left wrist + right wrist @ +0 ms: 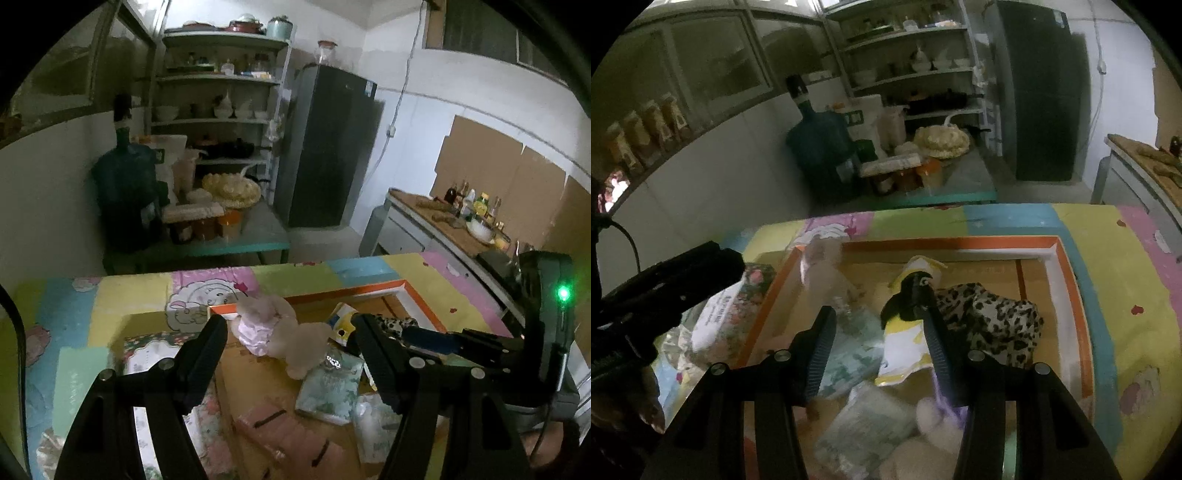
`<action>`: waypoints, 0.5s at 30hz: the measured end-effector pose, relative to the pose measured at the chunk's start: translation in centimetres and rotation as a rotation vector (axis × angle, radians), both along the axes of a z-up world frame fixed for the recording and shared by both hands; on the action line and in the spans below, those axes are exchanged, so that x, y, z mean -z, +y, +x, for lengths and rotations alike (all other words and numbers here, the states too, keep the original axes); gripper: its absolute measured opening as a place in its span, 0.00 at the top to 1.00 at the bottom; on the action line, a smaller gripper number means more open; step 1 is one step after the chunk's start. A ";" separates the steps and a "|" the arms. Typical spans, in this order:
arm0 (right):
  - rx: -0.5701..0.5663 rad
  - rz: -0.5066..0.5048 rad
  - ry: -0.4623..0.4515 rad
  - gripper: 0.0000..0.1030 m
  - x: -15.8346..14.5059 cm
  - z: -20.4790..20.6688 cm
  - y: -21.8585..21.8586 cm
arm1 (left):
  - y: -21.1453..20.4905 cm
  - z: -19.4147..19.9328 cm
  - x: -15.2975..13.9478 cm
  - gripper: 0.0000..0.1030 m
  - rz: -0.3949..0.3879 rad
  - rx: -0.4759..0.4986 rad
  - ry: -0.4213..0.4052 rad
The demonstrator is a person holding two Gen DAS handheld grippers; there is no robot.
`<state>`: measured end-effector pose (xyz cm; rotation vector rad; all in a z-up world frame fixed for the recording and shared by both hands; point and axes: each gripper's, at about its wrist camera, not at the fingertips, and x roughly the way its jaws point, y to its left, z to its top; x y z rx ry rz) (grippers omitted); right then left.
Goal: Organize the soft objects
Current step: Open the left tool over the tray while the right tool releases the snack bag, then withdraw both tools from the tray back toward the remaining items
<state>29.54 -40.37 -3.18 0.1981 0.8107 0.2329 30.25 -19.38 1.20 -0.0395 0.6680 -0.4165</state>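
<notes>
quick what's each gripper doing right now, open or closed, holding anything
Left gripper: open, fingers spread above the soft things in the box, holding nothing.
Right gripper: open, nothing gripped between its fingers, above the box.

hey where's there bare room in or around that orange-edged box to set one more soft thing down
Inside the orange-rimmed box, the bare cardboard floor at the far right corner, between the rim and the leopard-print cloth, is free. Outside, the colourful mat to the right of the box lies open. The box's near and left part is crowded: packets, a plush toy, a yellow-white pouch.
</notes>
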 end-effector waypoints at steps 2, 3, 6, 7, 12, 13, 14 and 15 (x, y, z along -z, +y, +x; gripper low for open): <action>0.001 0.001 -0.014 0.51 -0.4 -0.6 0.4 | 0.6 -0.7 -0.4 0.30 0.001 -0.011 -0.022; 0.001 0.001 -0.020 0.51 -0.6 -0.9 0.6 | 0.9 -1.0 -0.5 0.30 0.004 -0.016 -0.033; 0.002 -0.003 -0.040 0.51 -1.3 -1.9 1.1 | 1.7 -2.5 -1.0 0.30 0.014 -0.028 -0.069; 0.004 -0.005 -0.049 0.51 -1.5 -2.4 1.4 | 1.9 -2.8 -1.1 0.30 0.014 -0.030 -0.075; 0.003 -0.008 -0.073 0.46 -2.2 -4.1 2.7 | 3.8 -5.3 -1.4 0.30 0.017 -0.055 -0.117; 0.000 -0.012 -0.078 0.45 -2.4 -4.5 3.0 | 4.3 -5.7 -1.5 0.30 0.021 -0.061 -0.126; -0.004 -0.013 -0.083 0.44 -2.5 -5.0 3.3 | 4.7 -6.1 -1.5 0.30 0.024 -0.067 -0.133; -0.008 -0.012 -0.087 0.43 -2.6 -5.4 3.6 | 5.2 -6.6 -1.5 0.29 0.025 -0.074 -0.142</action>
